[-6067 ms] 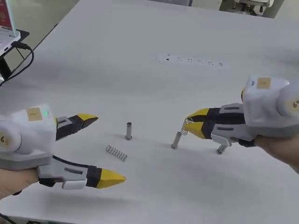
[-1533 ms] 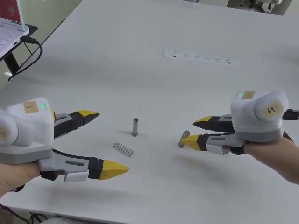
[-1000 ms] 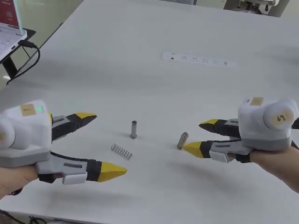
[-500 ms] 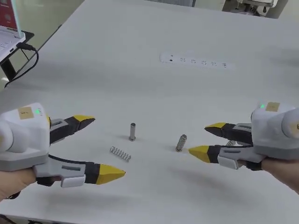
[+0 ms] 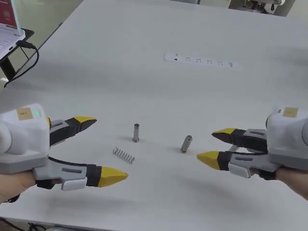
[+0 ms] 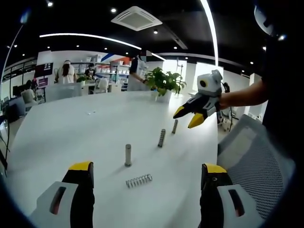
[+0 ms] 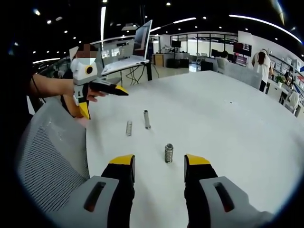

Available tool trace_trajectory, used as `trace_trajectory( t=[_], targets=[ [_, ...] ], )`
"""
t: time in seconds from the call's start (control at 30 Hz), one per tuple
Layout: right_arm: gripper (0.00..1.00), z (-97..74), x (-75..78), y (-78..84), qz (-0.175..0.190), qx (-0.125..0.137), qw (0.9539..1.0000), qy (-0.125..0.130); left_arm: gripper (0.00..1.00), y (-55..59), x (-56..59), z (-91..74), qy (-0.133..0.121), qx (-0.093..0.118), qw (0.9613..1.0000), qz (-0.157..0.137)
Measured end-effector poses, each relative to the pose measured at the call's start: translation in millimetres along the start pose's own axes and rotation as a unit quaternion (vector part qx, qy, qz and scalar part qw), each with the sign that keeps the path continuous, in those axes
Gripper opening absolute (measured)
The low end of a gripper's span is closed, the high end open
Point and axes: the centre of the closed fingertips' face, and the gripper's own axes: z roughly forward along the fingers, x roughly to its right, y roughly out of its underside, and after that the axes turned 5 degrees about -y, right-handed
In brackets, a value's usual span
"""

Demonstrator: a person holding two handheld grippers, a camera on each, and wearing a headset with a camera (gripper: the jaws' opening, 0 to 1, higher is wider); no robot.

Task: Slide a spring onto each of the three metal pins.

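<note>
On the white bench (image 5: 144, 86), three pins stand in a row not far from its near edge. The bare pin (image 5: 136, 133) is upright at the left end of the row. The loose spring (image 5: 123, 155) lies flat just beside it, a little closer to the near edge. The second pin (image 5: 186, 143) stands in the middle and carries a fitted spring (image 5: 187, 140) around its shaft. The third pin (image 7: 168, 153), dressed the same way, stands at the right end.

The left tongs (image 5: 98, 149) hover over the near left part of the bench, spread wide and holding nothing. The right tongs (image 5: 214, 145) are also parted and empty. In the right gripper view the third pin stands just ahead of the gap between the jaws, apart from both.

Each gripper has a small tan sticker (image 5: 24, 113), but its writing is too small to read. A green lamp (image 5: 36, 113) shines beside the left one. A white power strip (image 5: 199, 61) lies toward the far edge, with no readable marking. At the far left, off the bench, a laptop (image 5: 7, 21) shows a red screen with blurred text.
</note>
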Motion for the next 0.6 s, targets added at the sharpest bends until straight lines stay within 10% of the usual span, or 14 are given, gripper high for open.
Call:
trace_trajectory(
  t=[0.6],
  targets=[
    [0.3,14.2,-24.3,-9.6,-0.03,-0.019,0.9984,-0.044,0.91,3.1,-4.5,-1.3,-0.003,-0.003,1.0,-0.001]
  ],
)
